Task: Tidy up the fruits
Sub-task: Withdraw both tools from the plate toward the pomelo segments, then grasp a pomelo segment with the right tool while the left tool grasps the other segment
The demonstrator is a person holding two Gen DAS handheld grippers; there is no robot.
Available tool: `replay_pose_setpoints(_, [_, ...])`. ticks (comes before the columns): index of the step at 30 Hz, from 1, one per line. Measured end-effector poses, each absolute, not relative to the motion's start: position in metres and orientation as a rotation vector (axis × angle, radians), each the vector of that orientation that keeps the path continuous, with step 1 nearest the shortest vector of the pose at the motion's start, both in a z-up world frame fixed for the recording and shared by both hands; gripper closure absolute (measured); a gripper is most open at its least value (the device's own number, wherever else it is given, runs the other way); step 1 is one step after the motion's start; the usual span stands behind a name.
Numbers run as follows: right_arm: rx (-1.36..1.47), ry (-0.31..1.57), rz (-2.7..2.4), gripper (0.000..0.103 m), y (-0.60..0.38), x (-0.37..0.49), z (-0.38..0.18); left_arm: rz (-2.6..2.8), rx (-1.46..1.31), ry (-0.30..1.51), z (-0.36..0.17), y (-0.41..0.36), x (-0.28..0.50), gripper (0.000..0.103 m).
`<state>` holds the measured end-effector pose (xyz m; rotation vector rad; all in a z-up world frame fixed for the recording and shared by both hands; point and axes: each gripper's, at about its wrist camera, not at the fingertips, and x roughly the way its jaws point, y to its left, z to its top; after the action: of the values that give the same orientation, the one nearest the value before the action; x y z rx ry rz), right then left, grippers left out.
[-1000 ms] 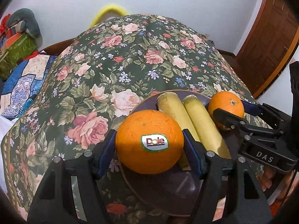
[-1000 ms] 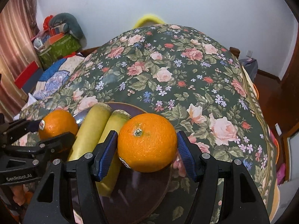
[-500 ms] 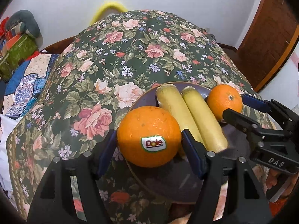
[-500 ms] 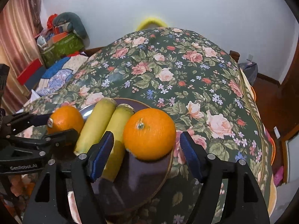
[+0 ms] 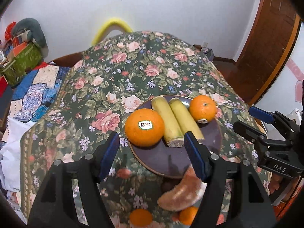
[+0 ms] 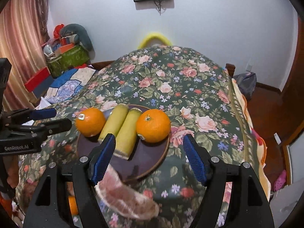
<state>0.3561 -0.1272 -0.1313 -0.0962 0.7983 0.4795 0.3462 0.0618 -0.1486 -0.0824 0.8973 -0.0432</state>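
We note a pink citrus wedge [image 5: 182,193] nearest, lying on the floral tablecloth [image 5: 117,76]. Above it our left gripper [image 5: 152,146] and right gripper [image 6: 149,148] both hang with jaws apart, gripping nothing. Beyond, the dark plate [image 5: 171,163] carries the Dole-stickered orange [image 5: 144,127], two bananas [image 5: 174,123] and a second orange [image 5: 203,110].

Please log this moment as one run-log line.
left gripper: open | right gripper: open | oranges: on plate beside bananas
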Motion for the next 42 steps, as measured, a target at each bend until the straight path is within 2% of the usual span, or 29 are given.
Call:
replay_pose_setpoints(5, [-0.112, 0.762, 0.492, 0.030, -0.131, 0.330, -0.121, -0.046, -0.099, 0.864, -0.138, 0.059, 0.321, 0.027])
replay_pose_setpoints(7, [-0.114, 0.752, 0.506, 0.021, -0.133, 0.320, -0.119, -0.052, -0.103, 0.864, -0.138, 0.058, 0.312, 0.026])
replay_pose_setpoints(8, [-0.121, 0.739, 0.508, 0.020, -0.134, 0.313, -0.118, -0.051, -0.103, 0.867, -0.140, 0.057, 0.308, 0.026])
replay_pose_setpoints(18, [-0.180, 0.776, 0.521, 0.020, -0.129, 0.283, -0.146, -0.049, -0.097, 0.906, -0.161, 0.051, 0.279, 0.026])
replay_pose_setpoints(29, [-0.202, 0.882, 0.520, 0.020, -0.114, 0.299, -0.191, -0.012, -0.053, 0.972, -0.197, 0.054, 0.276, 0.026])
replay_pose_setpoints(33, [-0.266, 0.896, 0.524, 0.011, -0.102, 0.303, -0.200, -0.007, -0.074, 0.984, -0.204, 0.059, 0.281, 0.026])
replay_pose_setpoints(35, [-0.316, 0.900, 0.520, 0.011, -0.096, 0.305, -0.205, -0.011, -0.086, 0.985, -0.206, 0.060, 0.282, 0.026])
replay_pose_setpoints(38, [-0.344, 0.908, 0.516, 0.014, -0.094, 0.308, -0.212, -0.019, -0.096, 0.986, -0.207, 0.060, 0.283, 0.026])
replay_pose_setpoints(40, [-0.335, 0.907, 0.511, 0.027, -0.097, 0.310, -0.212, -0.024, -0.090, 0.986, -0.207, 0.058, 0.282, 0.026])
replay_pose_setpoints(42, [-0.314, 0.907, 0.519, 0.035, -0.104, 0.312, -0.209, -0.030, -0.084, 0.985, -0.206, 0.056, 0.281, 0.026])
